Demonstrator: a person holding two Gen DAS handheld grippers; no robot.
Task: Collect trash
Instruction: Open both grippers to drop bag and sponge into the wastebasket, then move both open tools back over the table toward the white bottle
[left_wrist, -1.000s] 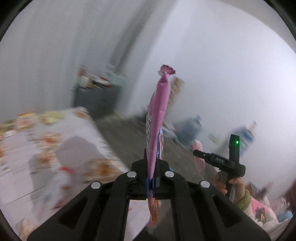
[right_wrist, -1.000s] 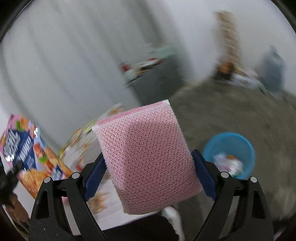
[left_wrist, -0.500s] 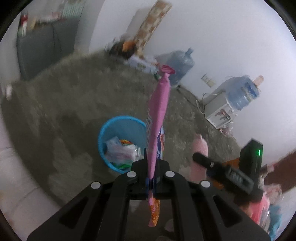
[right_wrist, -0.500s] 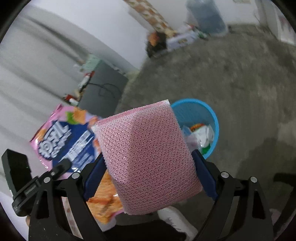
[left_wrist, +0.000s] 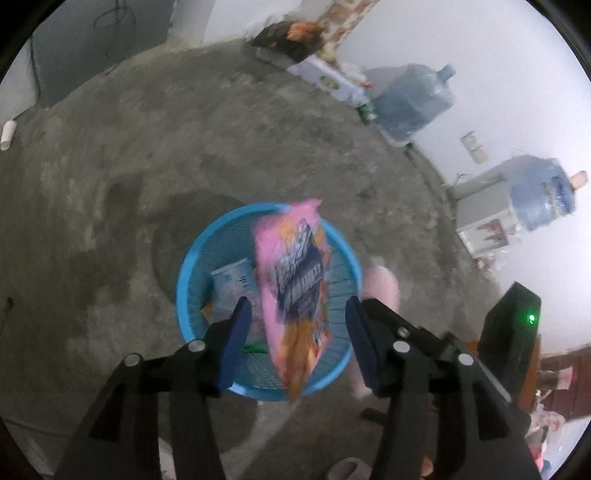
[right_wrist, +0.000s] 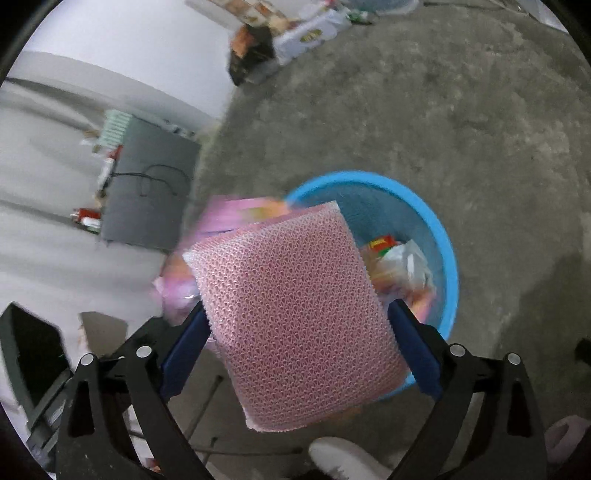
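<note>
Nearest the right wrist camera, the right gripper is carrying a pink mesh sponge between its blue pads. The jaws have just been opening a little further and are standing wide; whether the pads are pressing the sponge or have let go cannot be told, though the sponge is sitting between them, tilted toward the bin. The placement suggests a drop is being lined up, as the sponge is hanging over the near left rim of the blue bin.

In the left wrist view, the left gripper is standing spread, its jaws having just been opening. The pink snack bag is floating blurred between the pads, touching neither, directly above the bin. In the inspector's judgement it is falling in.

Inside the bin, a pale carton and crumpled wrappers are lying at the bottom.

Farther off, on the concrete floor, water jugs are standing along the far wall.
</note>
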